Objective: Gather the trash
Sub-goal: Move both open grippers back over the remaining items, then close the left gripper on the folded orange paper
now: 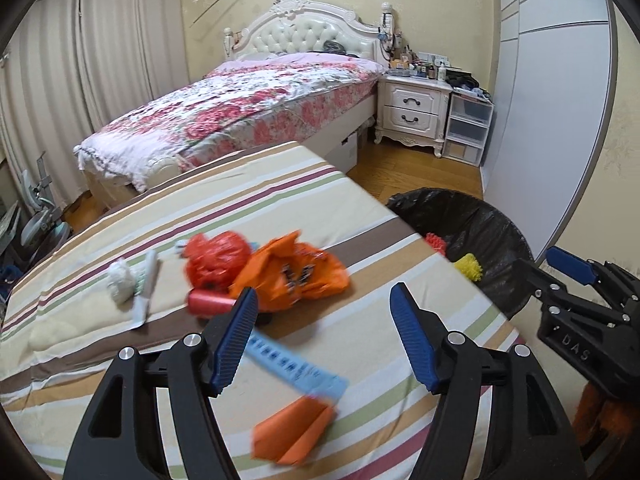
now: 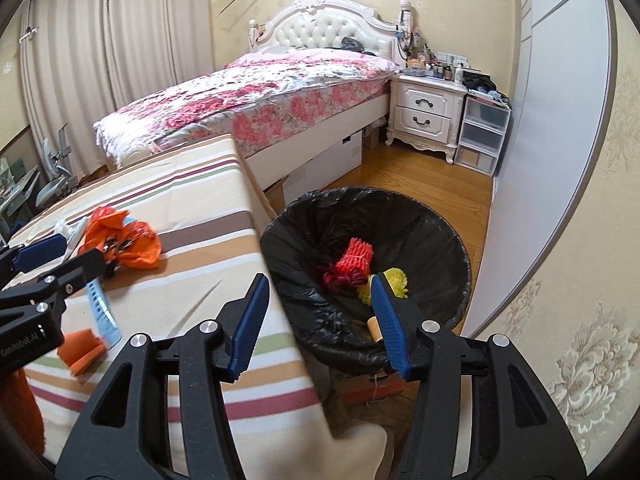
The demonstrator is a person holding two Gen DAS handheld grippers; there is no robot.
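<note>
Nearest to me, the left gripper (image 1: 322,336) hangs over the striped cloth (image 1: 248,208) with its jaws wide apart and nothing between them. Just under it lie an orange paper (image 1: 294,432) and a pale blue strip (image 1: 296,364), which touch each other. The right gripper (image 2: 316,320) is beside it, at the cloth's edge and over the bin (image 2: 400,216); its jaws are also apart and hold nothing. A little farther on the cloth there is a red roll (image 1: 208,302), an orange bag (image 1: 296,272) and a red bag (image 1: 216,256), all close together, and to their left a white wad (image 1: 122,282) beside a white tube (image 1: 146,290). The bin, lined with a black sack, stands on the wooden floor just beside the cloth; inside it I see red net (image 2: 356,258) and yellow net (image 2: 394,280). Behind all this is a bed (image 1: 256,96) with a flowered cover, and a white nightstand (image 1: 414,108) next to it.
</note>
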